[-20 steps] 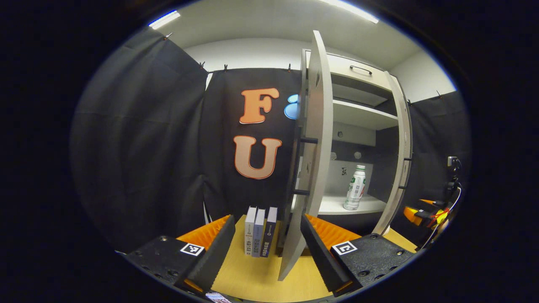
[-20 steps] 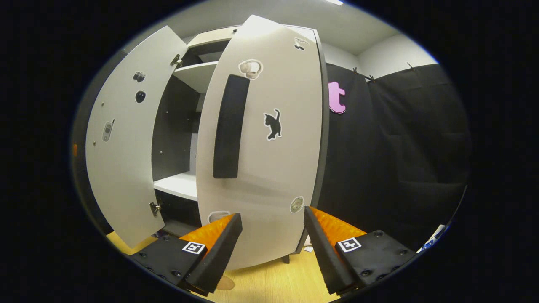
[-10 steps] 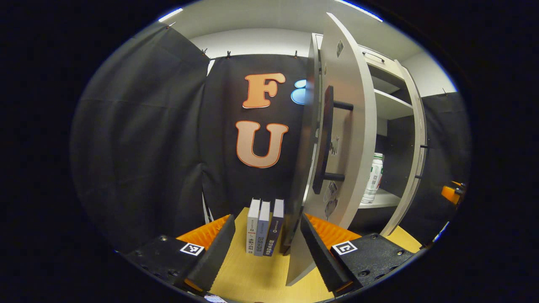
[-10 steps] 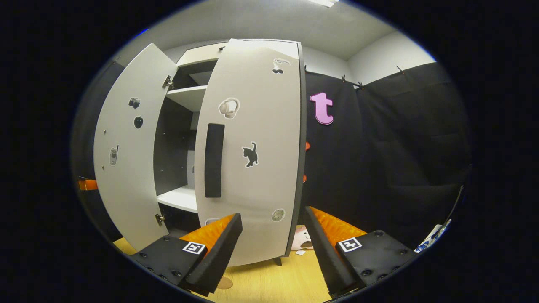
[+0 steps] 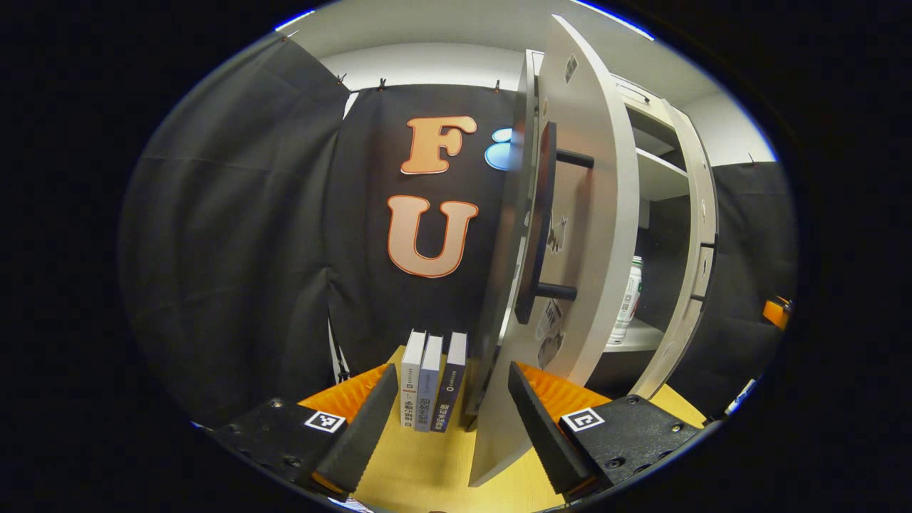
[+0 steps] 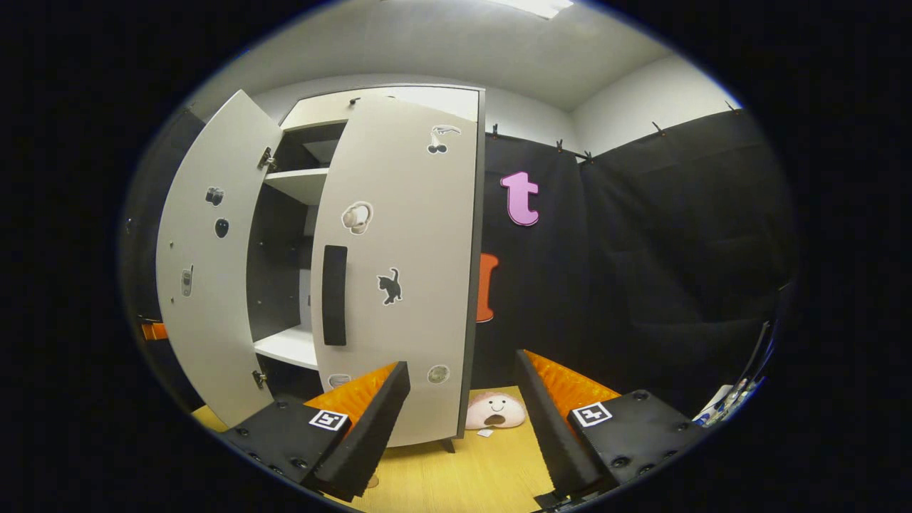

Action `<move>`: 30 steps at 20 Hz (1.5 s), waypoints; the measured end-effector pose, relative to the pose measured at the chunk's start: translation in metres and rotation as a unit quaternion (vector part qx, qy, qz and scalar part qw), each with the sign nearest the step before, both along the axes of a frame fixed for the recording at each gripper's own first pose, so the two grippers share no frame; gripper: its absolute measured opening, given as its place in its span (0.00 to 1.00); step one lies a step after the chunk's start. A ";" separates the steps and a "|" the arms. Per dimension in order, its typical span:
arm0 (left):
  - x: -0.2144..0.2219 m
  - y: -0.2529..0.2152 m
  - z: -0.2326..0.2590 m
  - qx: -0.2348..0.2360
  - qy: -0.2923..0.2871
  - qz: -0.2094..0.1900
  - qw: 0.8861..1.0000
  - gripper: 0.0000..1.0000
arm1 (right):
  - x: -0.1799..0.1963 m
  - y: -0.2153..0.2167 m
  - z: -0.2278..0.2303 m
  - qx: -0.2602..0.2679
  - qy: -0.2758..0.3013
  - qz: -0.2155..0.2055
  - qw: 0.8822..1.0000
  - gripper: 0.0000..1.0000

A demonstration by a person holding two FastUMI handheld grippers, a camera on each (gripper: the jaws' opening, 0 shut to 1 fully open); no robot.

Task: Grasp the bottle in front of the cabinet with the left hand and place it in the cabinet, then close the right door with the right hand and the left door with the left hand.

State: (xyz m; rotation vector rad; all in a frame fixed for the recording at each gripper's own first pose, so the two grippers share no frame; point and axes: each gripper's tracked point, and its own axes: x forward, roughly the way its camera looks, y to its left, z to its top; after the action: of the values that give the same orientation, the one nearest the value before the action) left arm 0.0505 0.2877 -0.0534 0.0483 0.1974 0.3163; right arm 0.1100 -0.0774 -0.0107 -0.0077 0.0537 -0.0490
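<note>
Black-draped booth, wood counter [image 5: 434,463]: bottle [image 5: 627,299] sits on cabinet shelf, both grippers' fingers open w/ nothing held; right door [image 6: 399,271] nearly shut, so press left door [image 5: 570,235] flat near handle, approx. square-on.

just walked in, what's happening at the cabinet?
A person with two handheld grippers is putting away a bottle, which already stands on a shelf inside the cabinet. The right door looks nearly shut; the left door is only partly closed. The left gripper is open near the left door's lower edge. The right gripper is open, holding nothing.
</note>
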 end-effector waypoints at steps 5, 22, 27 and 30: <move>0.001 -0.018 0.001 0.039 0.015 -0.016 0.999 0.95 | 0.000 -0.015 -0.001 -0.004 0.003 -0.004 1.000 0.98; 0.054 -0.124 -0.027 -0.011 0.009 -0.057 0.998 0.94 | 0.015 -0.076 -0.001 -0.020 -0.003 0.022 1.000 0.98; 0.084 -0.149 -0.034 -0.022 0.007 -0.061 0.998 0.94 | 0.019 -0.103 0.005 -0.031 -0.004 0.025 0.999 0.98; 0.114 -0.167 -0.038 -0.020 -0.001 -0.073 0.997 0.92 | 0.015 -0.127 0.010 -0.030 -0.013 0.015 0.999 0.98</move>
State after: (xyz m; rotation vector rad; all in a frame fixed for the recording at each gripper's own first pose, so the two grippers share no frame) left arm 0.1641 0.1211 -0.0915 0.0222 0.1973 0.1661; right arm 0.1253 -0.2047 -0.0007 -0.0676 0.0263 -0.0215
